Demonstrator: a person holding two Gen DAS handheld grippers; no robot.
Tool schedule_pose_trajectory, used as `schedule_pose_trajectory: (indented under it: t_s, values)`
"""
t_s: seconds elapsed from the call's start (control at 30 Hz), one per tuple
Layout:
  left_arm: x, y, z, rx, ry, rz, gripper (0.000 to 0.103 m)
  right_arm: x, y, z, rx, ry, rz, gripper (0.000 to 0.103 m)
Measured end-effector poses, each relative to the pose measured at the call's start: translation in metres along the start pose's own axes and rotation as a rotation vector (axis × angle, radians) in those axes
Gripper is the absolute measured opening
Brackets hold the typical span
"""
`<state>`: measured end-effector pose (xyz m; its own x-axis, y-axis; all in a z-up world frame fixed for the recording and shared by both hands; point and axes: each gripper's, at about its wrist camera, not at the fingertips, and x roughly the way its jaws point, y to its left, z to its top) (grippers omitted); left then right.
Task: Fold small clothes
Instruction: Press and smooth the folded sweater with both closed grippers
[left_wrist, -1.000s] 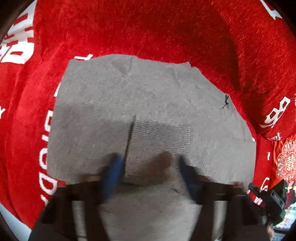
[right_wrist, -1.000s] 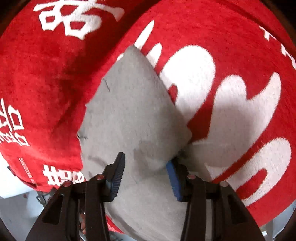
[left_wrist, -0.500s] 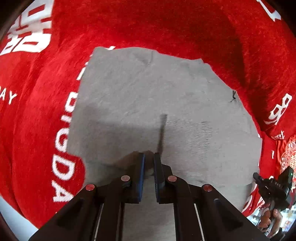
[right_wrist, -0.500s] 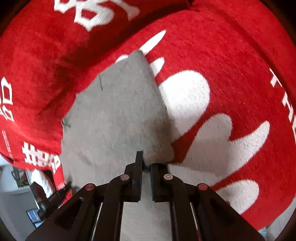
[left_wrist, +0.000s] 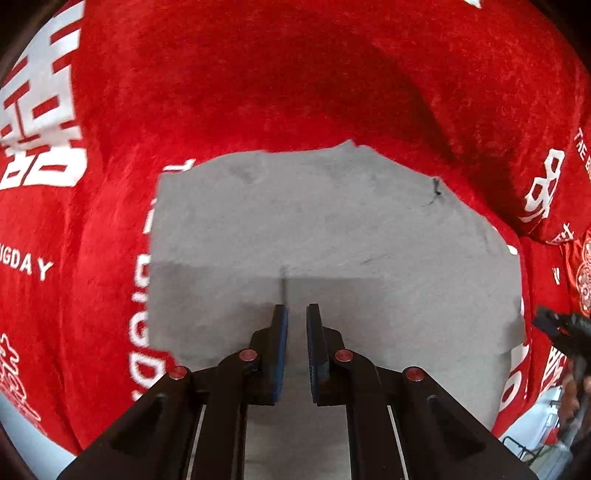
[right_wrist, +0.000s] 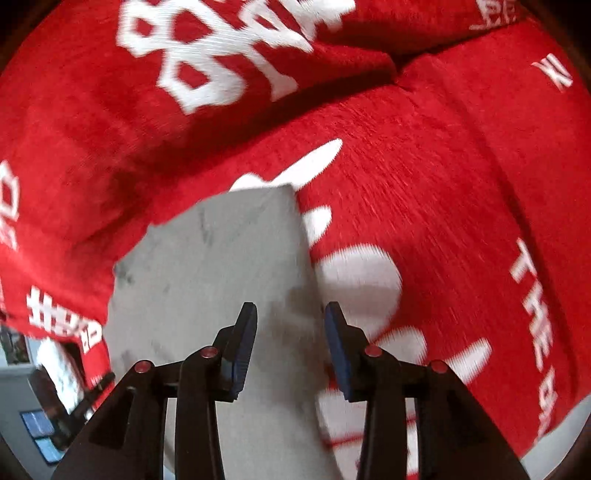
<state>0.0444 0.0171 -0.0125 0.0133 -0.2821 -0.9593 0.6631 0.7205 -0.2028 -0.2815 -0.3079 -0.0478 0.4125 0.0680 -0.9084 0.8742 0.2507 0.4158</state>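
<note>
Lying flat on the red plush blanket (left_wrist: 295, 92), the grey knitted garment (left_wrist: 332, 236) is mid-fold: left gripper (left_wrist: 296, 321) clenched on its lifted fold, right gripper (right_wrist: 290, 321) opening, releasing; next, carrying that fold across.

Red plush blanket (left_wrist: 295, 92) with white lettering spread wide; pale floor (right_wrist: 22, 391) and dark screen (right_wrist: 40, 435) at lower left

Home, prob. bedroom/lounge: red plush wedding blanket (left_wrist: 295, 92) w/ white characters, cluttered room edge.
</note>
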Motion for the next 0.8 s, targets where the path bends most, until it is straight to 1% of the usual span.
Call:
schedule_pose_trajectory:
  t_s: [0.07, 0.13, 0.17, 0.2, 0.23, 0.3, 0.37, 0.47, 0.57, 0.67, 0.7, 0.8]
  values:
    - [0.012, -0.009, 0.004, 0.006, 0.022, 0.012, 0.012, 0.013, 0.007, 0.009, -0.028, 0.008, -0.013, 0.042]
    - [0.023, -0.015, 0.006, 0.01, 0.041, 0.035, 0.012, 0.021, 0.014, 0.013, -0.06, 0.016, -0.056, 0.041]
    - [0.027, -0.017, 0.006, 0.015, 0.045, 0.046, 0.012, 0.019, 0.02, 0.013, -0.085, 0.005, -0.08, 0.019]
    - [0.032, -0.021, 0.006, 0.022, 0.051, 0.061, 0.012, 0.017, 0.026, 0.012, -0.122, 0.001, -0.105, 0.007]
    - [0.036, -0.022, 0.006, 0.03, 0.058, 0.075, 0.012, 0.012, 0.035, 0.011, -0.173, -0.019, -0.141, 0.008]
    - [0.04, -0.026, 0.004, 0.047, 0.068, 0.101, 0.012, 0.005, 0.043, 0.008, -0.238, -0.044, -0.183, 0.008]
    - [0.043, -0.028, 0.003, 0.058, 0.066, 0.107, 0.012, 0.006, 0.041, 0.01, -0.267, -0.035, -0.21, 0.008]
    - [0.045, -0.026, 0.003, 0.058, 0.069, 0.101, 0.012, 0.017, 0.029, 0.014, -0.247, -0.021, -0.248, 0.009]
    - [0.047, -0.024, 0.005, 0.059, 0.068, 0.1, 0.012, 0.009, 0.02, 0.014, -0.192, -0.051, -0.25, 0.009]
    - [0.048, -0.026, 0.005, 0.069, 0.069, 0.108, 0.012, -0.006, 0.018, 0.007, -0.172, -0.053, -0.3, 0.009]
    - [0.048, -0.026, 0.006, 0.072, 0.068, 0.115, 0.012, -0.013, 0.018, 0.004, -0.172, -0.053, -0.291, 0.009]
    - [0.044, -0.022, 0.005, 0.078, 0.072, 0.146, 0.012, -0.031, 0.028, -0.016, -0.193, -0.042, -0.208, 0.009]
